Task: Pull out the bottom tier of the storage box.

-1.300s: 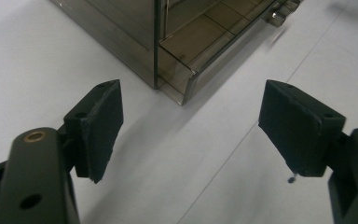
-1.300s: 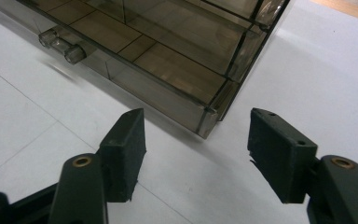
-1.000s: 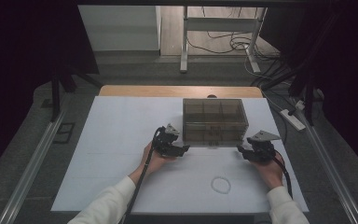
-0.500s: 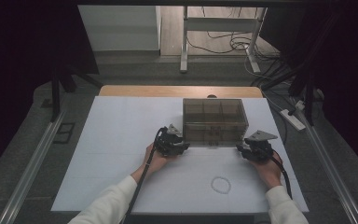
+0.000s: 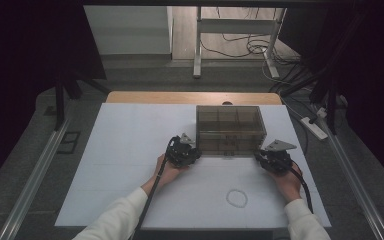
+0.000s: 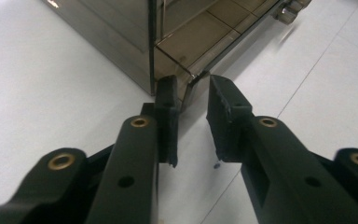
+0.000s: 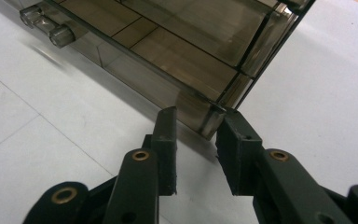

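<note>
Left hand-held gripper (image 5: pixel 194 151): at the near left corner of the drawer box (image 5: pixel 230 122); in the left gripper view its jaws have just been closing and now stand narrow, with the corner edge of the drawer (image 6: pixel 200 46) between the pads. Whether the pads press on that edge, I cannot tell.
Right hand-held gripper (image 5: pixel 265 156): at the near right corner of the box; its jaws have also just been closing, and in the right gripper view the drawer's corner post (image 7: pixel 213 119) sits between them with a gap visible on each side.
Drawer box: smoky, see-through plastic, squarish, with dividers showing through the top; it stands on the white sheet of the worktop (image 5: pixel 130 150), toward the far middle.
Drawer: same tinted plastic, split into compartments by thin walls, with two small clear knobs (image 7: pixel 46 25) on its front.
Hands: the left hand (image 5: pixel 167 170) and the right hand (image 5: pixel 290 180) come in from the near edge, in white sleeves, each angled inward at a box corner, low over the worktop.
Contents: the compartments in sight look empty.
Ring (image 5: pixel 237 198): a thin loop lying on the white sheet near the front, between the two forearms and apart from the box.
</note>
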The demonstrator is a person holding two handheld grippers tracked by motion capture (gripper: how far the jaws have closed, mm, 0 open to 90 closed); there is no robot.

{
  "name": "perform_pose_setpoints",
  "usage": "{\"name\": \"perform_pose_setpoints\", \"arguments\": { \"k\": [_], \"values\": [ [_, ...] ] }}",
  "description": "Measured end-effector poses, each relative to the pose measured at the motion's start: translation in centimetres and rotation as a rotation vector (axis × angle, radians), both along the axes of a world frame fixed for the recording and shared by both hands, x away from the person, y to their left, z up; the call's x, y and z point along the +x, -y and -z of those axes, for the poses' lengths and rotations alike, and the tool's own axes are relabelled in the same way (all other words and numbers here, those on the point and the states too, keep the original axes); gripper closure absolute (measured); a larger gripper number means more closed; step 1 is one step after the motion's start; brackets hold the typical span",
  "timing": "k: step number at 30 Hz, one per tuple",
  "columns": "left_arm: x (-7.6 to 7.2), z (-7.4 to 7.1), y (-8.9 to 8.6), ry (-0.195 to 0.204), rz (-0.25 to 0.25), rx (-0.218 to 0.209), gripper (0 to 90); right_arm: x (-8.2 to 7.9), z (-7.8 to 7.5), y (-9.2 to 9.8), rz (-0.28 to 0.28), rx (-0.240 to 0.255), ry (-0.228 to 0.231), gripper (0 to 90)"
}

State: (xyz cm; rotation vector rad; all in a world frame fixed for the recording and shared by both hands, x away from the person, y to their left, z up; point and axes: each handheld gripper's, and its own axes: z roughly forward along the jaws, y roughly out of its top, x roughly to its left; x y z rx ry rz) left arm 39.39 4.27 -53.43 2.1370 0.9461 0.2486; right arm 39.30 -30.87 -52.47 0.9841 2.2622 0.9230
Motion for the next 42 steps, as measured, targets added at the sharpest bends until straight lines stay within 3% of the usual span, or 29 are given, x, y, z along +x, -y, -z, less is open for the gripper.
{"name": "perform_pose_setpoints", "arguments": {
  "k": [7,42],
  "values": [
    [0.0,0.0,-0.1,-0.003,-0.001,0.003,78.5,0.0,0.0,0.1,0.002,0.012,-0.01,69.6],
    [-1.0,-0.2,-0.2,-0.012,0.01,0.007,78.8,-1.3,-0.2,0.1,0.013,0.024,-0.023,70.1]
  ]
}}
